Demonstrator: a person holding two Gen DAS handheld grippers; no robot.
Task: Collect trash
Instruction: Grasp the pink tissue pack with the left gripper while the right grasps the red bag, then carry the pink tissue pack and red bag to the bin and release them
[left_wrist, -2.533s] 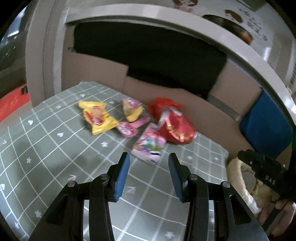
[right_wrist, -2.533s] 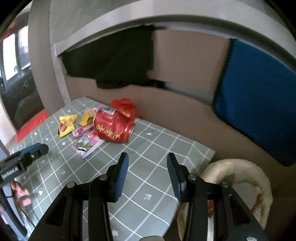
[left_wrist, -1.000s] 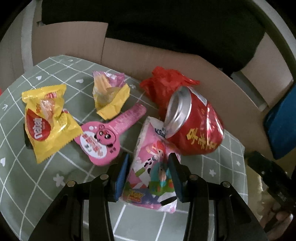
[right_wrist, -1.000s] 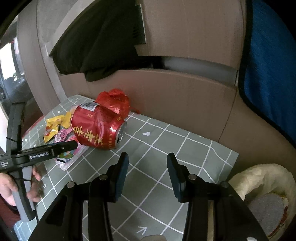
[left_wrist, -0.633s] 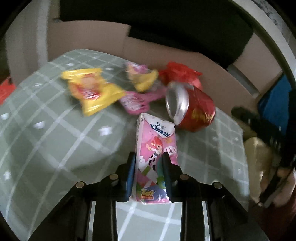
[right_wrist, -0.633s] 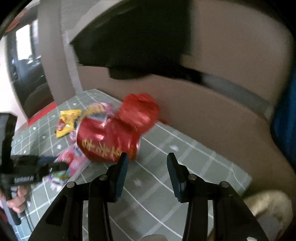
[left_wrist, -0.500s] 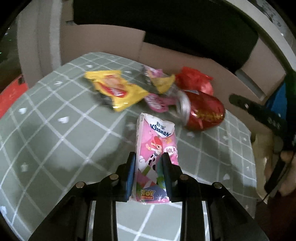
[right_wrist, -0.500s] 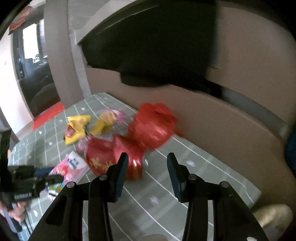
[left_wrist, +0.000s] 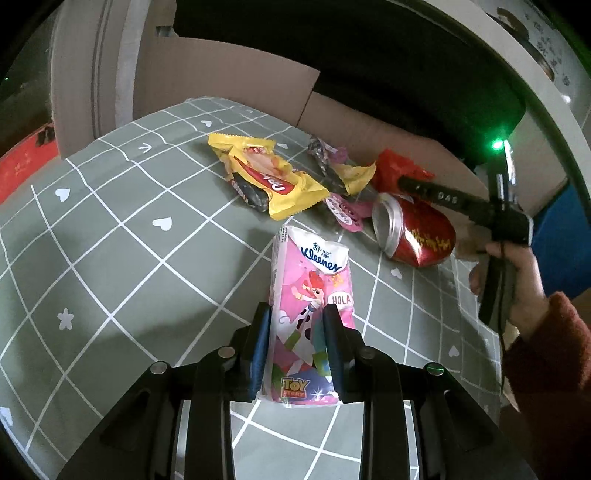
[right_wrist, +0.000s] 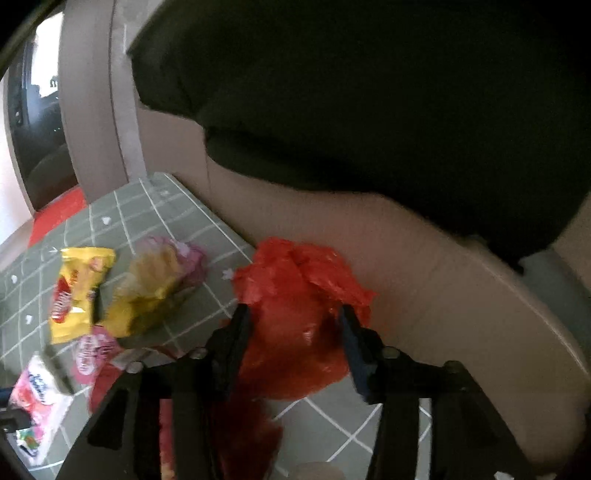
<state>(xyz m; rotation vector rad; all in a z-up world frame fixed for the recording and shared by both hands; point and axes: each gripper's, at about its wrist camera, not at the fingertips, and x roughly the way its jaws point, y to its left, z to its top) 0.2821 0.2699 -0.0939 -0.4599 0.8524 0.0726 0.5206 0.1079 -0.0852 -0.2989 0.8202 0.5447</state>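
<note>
The left gripper (left_wrist: 295, 341) is clamped on the pink tissue pack (left_wrist: 312, 295), lifted clear of the green checked tablecloth (left_wrist: 110, 258). Beyond it lies the rest of the litter: a yellow snack wrapper (left_wrist: 269, 177), a crumpled yellow-and-pink wrapper (left_wrist: 345, 171), a pink paddle-shaped wrapper (left_wrist: 343, 212), and a dented red can (left_wrist: 413, 236) on its side, shiny end toward the camera. The right gripper (right_wrist: 295, 336) has its jaws spread, just widened further, straddling the crumpled red plastic bag (right_wrist: 299, 314); the pads seem clear of it, though the picture is blurred. From the left camera, that gripper stretches across the can and hides most of the bag, with the person's hand (left_wrist: 517, 280) and rust-red sleeve (left_wrist: 546, 354) behind it. Brown cardboard (left_wrist: 229, 81) walls the table's far edge, dark cloth (right_wrist: 369, 92) draped above.
</note>
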